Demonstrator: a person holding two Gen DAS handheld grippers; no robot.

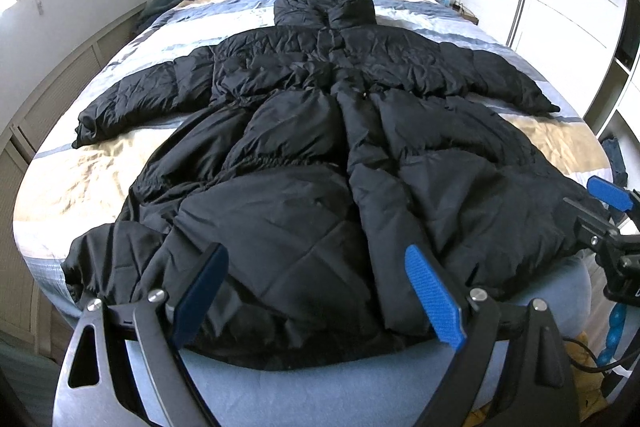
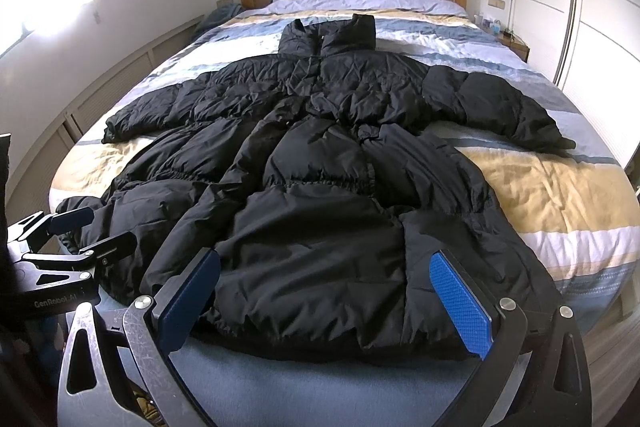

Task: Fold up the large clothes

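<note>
Item: black puffer coat (image 1: 304, 147), spread front-up on the bed (image 1: 96, 163), long axis running straight away from me, hem nearest, collar toward the headboard; my left tongs (image 1: 316, 291) and right tongs (image 2: 324, 303) gape wide, empty, at the hem.

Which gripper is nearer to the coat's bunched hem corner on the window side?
Left. The left gripper hovers open beside that hem corner; the right gripper is open farther along the hem.
</note>
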